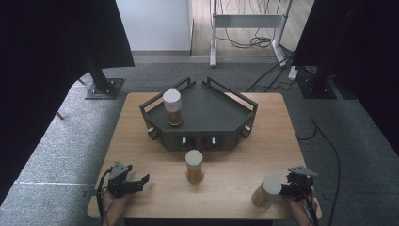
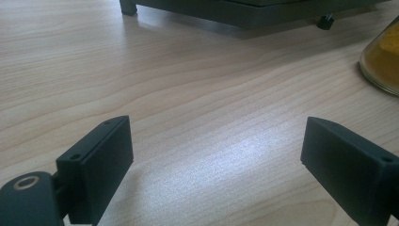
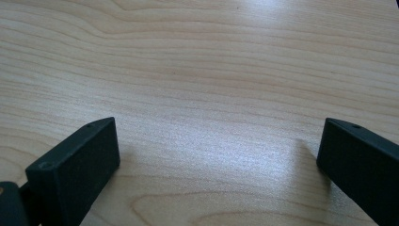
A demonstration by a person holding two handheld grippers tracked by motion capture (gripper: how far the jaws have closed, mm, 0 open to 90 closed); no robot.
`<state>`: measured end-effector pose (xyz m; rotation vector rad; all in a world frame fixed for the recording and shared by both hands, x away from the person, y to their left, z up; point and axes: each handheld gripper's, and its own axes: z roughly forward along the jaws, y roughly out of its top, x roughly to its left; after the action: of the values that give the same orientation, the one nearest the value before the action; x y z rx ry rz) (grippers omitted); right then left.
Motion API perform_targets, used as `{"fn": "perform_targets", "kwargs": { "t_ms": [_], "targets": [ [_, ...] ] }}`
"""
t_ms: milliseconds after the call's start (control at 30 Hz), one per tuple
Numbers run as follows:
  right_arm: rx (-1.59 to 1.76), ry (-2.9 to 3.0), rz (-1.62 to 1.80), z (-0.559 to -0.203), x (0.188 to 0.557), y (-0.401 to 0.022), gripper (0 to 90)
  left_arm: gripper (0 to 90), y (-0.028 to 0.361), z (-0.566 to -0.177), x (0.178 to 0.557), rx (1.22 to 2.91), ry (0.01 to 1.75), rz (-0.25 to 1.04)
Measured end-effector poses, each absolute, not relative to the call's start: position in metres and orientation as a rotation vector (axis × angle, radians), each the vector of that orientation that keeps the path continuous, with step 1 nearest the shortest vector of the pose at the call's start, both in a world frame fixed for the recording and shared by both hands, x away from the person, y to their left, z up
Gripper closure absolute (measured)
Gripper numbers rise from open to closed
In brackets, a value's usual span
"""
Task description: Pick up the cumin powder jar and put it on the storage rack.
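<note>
My left gripper (image 1: 142,183) sits over the front left corner of the worktop (image 1: 136,141), my hand behind it at the front edge. Its jaws stand wide apart with nothing in them. In the left gripper view (image 2: 216,155) there is bare wood between them. Toward the back edge, across the middle of the worktop, stands a dark angular rack (image 1: 207,136) with railed sides and small knobs along its front face. Its underside and one foot show at the top of the left gripper view (image 2: 244,12). On the rack's left part a white-lidded jar (image 1: 172,107) of brownish powder stands upright. Just in front of the rack, about midway between the left and right edges, a second jar (image 1: 194,166) stands upright on the wood, well apart from both grippers. Its glass with orange-yellow contents shows at the right rim of the left gripper view (image 2: 383,56). Near the front right corner is a third jar (image 1: 266,192), pale-lidded and apparently tilted, just beside my right gripper (image 1: 283,189). I cannot tell from above whether the two touch. In the right gripper view (image 3: 221,155) the jaws are spread wide with plain wood grain between them, so they are clamped on nothing.
</note>
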<state>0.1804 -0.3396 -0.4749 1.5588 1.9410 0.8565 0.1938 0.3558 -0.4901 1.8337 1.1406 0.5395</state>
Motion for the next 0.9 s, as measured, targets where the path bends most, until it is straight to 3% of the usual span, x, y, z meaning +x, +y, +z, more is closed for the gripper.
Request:
{"fn": "perform_targets", "kwargs": {
  "t_ms": [433, 900],
  "targets": [
    [1.558, 1.947, 0.88, -0.471, 0.179, -0.342, 3.5, 9.9, 0.359, -0.492, 0.193, 1.817, 1.133, 0.529],
    [1.47, 1.812, 1.005, -0.452, 0.154, -0.341, 3.7, 9.9, 0.362, -0.493, 0.193, 1.808, 1.129, 0.521]
  ]
}}
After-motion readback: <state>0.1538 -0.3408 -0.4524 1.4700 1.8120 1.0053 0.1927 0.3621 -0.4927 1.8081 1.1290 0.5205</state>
